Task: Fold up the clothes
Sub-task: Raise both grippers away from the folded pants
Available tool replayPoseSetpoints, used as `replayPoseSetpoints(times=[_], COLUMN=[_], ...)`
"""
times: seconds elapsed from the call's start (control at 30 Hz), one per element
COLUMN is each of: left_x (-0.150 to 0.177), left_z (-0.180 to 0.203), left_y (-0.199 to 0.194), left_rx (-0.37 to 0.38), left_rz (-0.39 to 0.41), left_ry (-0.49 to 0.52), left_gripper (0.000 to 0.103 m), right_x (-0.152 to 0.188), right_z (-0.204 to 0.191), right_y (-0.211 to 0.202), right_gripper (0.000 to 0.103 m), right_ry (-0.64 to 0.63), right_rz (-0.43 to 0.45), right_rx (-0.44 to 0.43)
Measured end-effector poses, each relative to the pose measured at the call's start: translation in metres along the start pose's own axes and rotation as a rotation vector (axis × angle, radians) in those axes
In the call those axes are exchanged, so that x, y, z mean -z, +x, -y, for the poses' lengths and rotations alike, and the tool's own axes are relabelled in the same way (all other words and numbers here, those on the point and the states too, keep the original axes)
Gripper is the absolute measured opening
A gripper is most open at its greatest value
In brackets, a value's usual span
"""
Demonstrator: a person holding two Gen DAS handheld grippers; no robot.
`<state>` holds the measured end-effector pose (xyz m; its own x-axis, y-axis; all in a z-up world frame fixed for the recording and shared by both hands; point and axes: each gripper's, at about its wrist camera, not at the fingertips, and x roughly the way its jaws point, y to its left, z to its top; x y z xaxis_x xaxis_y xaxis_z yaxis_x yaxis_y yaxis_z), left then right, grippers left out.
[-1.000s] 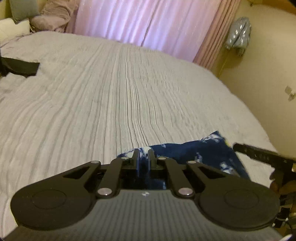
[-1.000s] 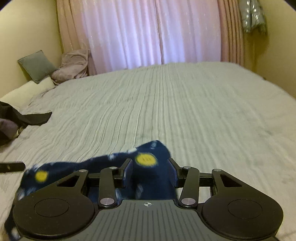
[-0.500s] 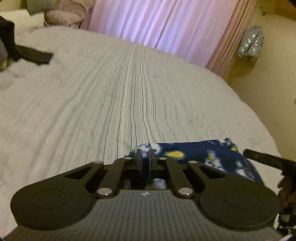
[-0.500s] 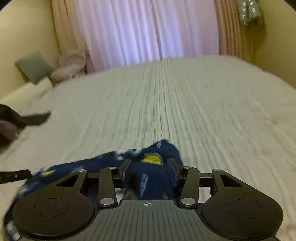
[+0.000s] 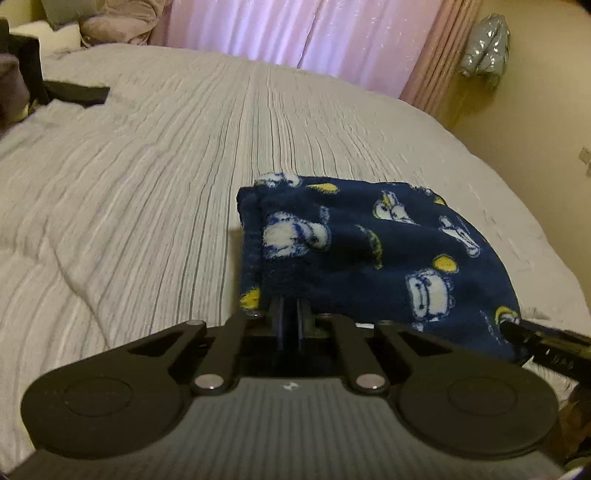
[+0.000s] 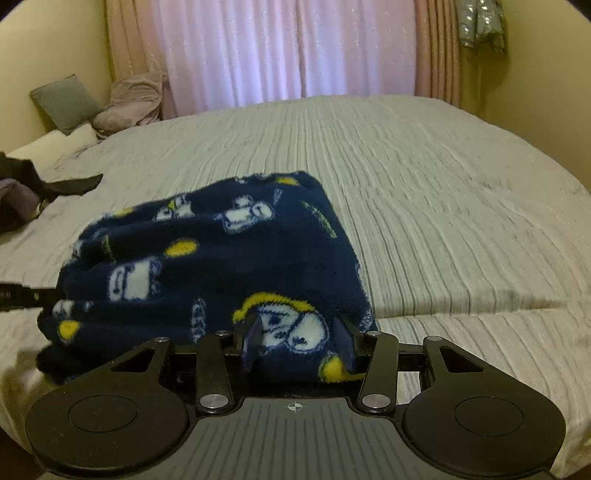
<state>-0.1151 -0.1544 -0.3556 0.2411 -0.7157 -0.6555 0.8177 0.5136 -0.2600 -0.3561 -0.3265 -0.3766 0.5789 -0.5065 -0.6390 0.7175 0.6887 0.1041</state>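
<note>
In the left wrist view, the navy fleece garment (image 5: 369,254) fills the centre and right of the frame, spread over the grey ribbed bedspread (image 5: 147,184). The left gripper (image 5: 290,314) sits at the bottom centre; its jaws stand nearly together, pinching the near left corner of the fleece. The tip of the right gripper (image 5: 546,347) shows at the lower right edge, at the garment's other near corner. A dark garment (image 5: 74,92) lies at the upper left, well apart, with pillows (image 5: 66,29) behind it and pink curtains (image 5: 295,33) across the top.

The risk here, as I judge it, is the thinness of the bite: the left jaws hold only a narrow hem, and thick pile can creep out if the corner is pulled sideways or lifted fast, dropping that side and skewing the fold.

In the right wrist view, the same fleece bulges in the centre and left of the frame, with a thick bunch of it between the fingers of the right gripper (image 6: 299,339). Those jaws stand moderately apart, spread by the wad of cloth they press against. The left gripper's tip (image 6: 22,293) enters at the left edge.

Here the danger seems the opposite: a bulky, uneven wad may hold several layers, so letting go could leave a lump, not a flat edge. If the two grippers move at different heights or speeds, the cloth between them may twist and the edges may land misaligned.
</note>
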Motion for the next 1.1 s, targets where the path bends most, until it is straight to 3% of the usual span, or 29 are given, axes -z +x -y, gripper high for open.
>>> replayPoseSetpoints(times=[0.2, 0.27, 0.3, 0.57, 1.1], left_x=[0.004, 0.012, 0.016, 0.040, 0.059], left_z=[0.009, 0.011, 0.012, 0.019, 0.008], left_y=[-0.024, -0.031, -0.035, -0.067, -0.116], left_rx=[-0.043, -0.055, -0.058, -0.059, -0.050], left_rz=[-0.041, -0.068, -0.081, -0.111, -0.066], left_ry=[0.008, 0.002, 0.000, 0.028, 0.049], left_gripper=[0.011, 0.019, 0.020, 0.032, 0.043], right_x=[0.004, 0.014, 0.019, 0.039, 0.049], right_z=[-0.012, -0.018, -0.021, -0.039, -0.066], right_y=[-0.026, -0.032, -0.036, -0.071, -0.123], right_gripper=[0.047, 0.069, 0.072, 0.072, 0.072], right_ry=[0.025, 0.032, 0.033, 0.060, 0.061], right_rz=[-0.020, -0.034, -0.036, -0.040, 0.013], right_rx=[-0.002, 0.012, 0.020, 0.035, 0.073])
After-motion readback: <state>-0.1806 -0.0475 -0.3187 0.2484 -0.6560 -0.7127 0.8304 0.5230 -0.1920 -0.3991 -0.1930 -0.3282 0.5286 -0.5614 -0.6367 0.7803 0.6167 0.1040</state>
